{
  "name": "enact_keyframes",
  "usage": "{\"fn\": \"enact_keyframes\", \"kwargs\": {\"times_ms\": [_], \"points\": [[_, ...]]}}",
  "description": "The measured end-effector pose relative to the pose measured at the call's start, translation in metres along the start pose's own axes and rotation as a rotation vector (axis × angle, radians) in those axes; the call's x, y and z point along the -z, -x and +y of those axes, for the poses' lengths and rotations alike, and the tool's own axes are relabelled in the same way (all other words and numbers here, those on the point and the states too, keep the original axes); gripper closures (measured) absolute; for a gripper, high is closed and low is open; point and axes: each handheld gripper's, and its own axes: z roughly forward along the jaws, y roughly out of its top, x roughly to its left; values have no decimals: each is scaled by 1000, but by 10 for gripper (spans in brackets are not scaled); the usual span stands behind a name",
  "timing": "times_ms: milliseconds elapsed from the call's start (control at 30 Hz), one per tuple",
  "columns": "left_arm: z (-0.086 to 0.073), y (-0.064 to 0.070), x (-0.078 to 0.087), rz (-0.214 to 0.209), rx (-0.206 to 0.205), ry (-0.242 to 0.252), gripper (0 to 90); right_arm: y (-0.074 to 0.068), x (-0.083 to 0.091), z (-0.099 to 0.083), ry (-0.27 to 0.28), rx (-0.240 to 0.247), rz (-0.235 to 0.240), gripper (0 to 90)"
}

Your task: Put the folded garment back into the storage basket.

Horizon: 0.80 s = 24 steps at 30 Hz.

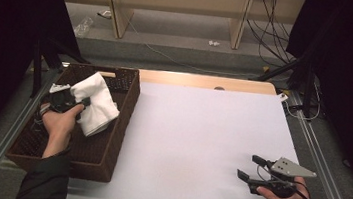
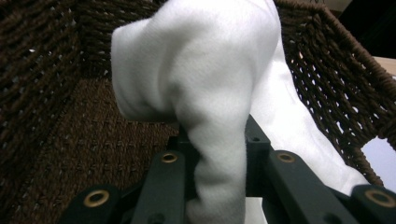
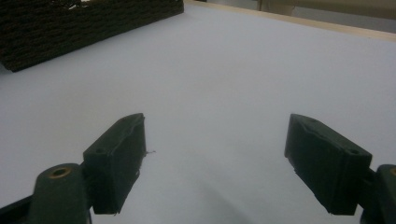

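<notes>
A white cloth (image 1: pixel 95 103) hangs bunched over the dark wicker basket (image 1: pixel 124 98) at the table's left. My left gripper (image 1: pixel 77 102) is inside the basket and shut on the cloth (image 2: pixel 219 121), which is pinched between its jaws and drapes over the basket's right wall (image 2: pixel 336 84). My right gripper (image 1: pixel 250 167) rests low over the white table mat (image 1: pixel 201 132) at the front right, open, with nothing between its fingers (image 3: pixel 119 158).
The basket's long side (image 3: pixel 84 23) runs along the mat's left edge. A bare wooden strip (image 1: pixel 206 81) borders the table's far edge. Metal rails flank both sides, and cables and stands (image 1: pixel 289 62) sit beyond the back right.
</notes>
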Motion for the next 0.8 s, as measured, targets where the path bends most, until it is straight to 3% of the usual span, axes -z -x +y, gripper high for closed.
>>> {"fn": "enact_keyframes", "kwargs": {"times_ms": [433, 800], "points": [[1, 1, -6, -11, -19, -44, 745, 0, -1, 0, -1, -2, 0, 215], [-1, -3, -8, 14, -16, -124, 743, 0, 0, 0, -2, -1, 0, 215]]}}
